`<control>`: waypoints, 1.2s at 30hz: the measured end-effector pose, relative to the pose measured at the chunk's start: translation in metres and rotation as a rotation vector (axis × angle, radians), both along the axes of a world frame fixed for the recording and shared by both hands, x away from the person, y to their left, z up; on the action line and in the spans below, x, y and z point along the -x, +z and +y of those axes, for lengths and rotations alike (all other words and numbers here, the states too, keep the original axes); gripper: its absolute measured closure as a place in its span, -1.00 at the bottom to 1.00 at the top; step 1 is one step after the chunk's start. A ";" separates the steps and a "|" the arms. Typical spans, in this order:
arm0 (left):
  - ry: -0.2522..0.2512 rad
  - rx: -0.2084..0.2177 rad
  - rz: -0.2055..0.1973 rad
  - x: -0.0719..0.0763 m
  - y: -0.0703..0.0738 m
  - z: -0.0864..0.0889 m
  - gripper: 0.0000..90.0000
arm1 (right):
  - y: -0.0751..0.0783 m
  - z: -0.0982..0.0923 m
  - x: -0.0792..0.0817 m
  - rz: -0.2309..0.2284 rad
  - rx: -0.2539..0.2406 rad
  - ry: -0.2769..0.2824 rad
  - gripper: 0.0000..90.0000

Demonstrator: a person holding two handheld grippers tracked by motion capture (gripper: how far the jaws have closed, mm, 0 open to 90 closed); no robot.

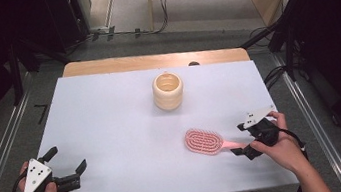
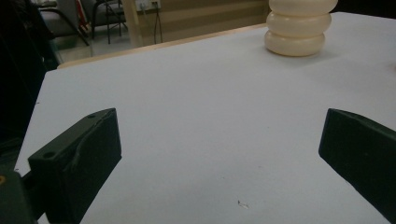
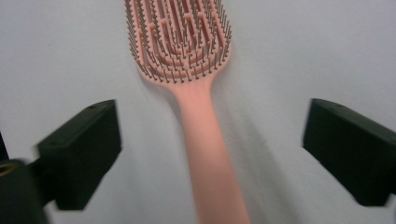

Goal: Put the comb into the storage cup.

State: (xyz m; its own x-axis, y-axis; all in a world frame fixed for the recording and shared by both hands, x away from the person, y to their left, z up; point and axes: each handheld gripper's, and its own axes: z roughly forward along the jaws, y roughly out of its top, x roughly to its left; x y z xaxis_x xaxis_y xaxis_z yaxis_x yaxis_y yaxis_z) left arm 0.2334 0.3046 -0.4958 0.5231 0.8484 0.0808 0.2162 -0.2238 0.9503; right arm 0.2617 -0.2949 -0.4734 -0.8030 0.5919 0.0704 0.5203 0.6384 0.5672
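Observation:
A pink hairbrush [image 1: 204,141] lies bristles up on the white table cover [image 1: 111,119] at the right front, its handle pointing toward the right hand. My right gripper [image 1: 239,140] is open, one jaw on each side of the handle and neither touching it. In the right gripper view the hairbrush [image 3: 180,37] runs up the middle, and the right gripper [image 3: 212,123] has a wide gap on both sides of the handle. My left gripper [image 1: 66,159] rests open at the left front corner with nothing between its jaws. The left gripper [image 2: 219,135] has bare cover ahead of it.
A cream ribbed cup [image 1: 168,91] stands upright toward the back of the table, a little right of centre, and the cream ribbed cup [image 2: 298,28] is at the top right of the left gripper view. A wooden table edge [image 1: 153,60] runs along the back. Dark stands and cables surround the table.

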 end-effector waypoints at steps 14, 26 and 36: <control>0.001 0.002 0.001 0.000 0.000 0.000 -1.00 | -0.012 0.025 -0.011 0.055 0.116 0.072 -0.21; 0.000 0.004 0.000 0.000 0.000 0.000 -1.00 | -0.019 0.035 -0.015 0.053 0.185 0.110 0.33; 0.002 0.003 0.000 0.000 0.000 0.000 -1.00 | -0.019 0.037 -0.011 0.030 0.190 0.134 0.50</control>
State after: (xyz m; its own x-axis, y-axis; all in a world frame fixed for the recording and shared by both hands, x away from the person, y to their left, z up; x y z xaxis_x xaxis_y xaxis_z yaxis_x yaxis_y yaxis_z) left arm 0.2333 0.3046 -0.4959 0.5218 0.8495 0.0779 0.2166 -0.2202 0.9511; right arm 0.2725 -0.2580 -0.4929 -0.8746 0.4847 -0.0072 0.4382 0.7968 0.4161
